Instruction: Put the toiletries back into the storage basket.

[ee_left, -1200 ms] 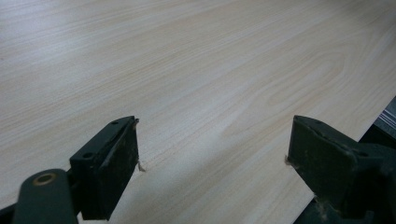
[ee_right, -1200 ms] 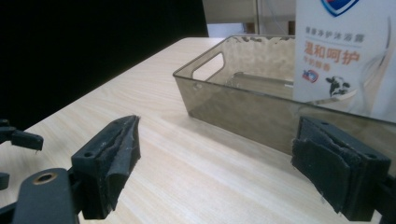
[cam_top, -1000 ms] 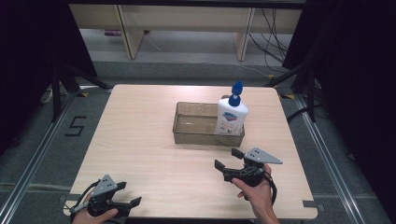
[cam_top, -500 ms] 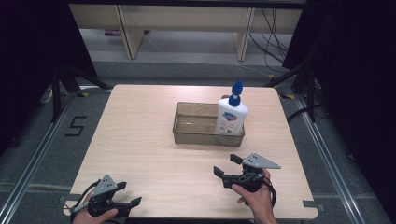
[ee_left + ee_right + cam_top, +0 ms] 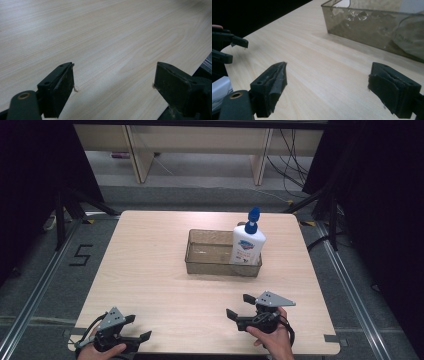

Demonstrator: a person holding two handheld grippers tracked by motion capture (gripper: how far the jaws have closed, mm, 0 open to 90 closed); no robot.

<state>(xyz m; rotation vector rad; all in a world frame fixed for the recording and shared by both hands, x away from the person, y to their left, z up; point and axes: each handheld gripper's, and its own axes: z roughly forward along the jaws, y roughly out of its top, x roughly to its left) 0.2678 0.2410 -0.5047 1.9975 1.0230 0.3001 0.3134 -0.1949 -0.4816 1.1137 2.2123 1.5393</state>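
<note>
**Both grippers empty at the near edge, bottle upright in the bin**

High view: the pump bottle (image 5: 248, 245), white with a blue pump head, stands upright in the right end of the clear smoky plastic bin (image 5: 210, 265) at the middle of the wooden table (image 5: 150, 250). The right gripper (image 5: 241, 306) sits near the front edge, well apart from the bin, jaws spread and empty. The left gripper (image 5: 137, 327) rests at the near left corner, also spread.

Left gripper view: its jaws stand wide over bare tabletop by the edge.

Right gripper view: wide jaws face the bin's front wall (image 5: 372, 27); the bottle shows only as a blur behind it. If the bottle is to be handled, I would judge a high grip above the rim best, since the wall blocks a low approach.
</note>
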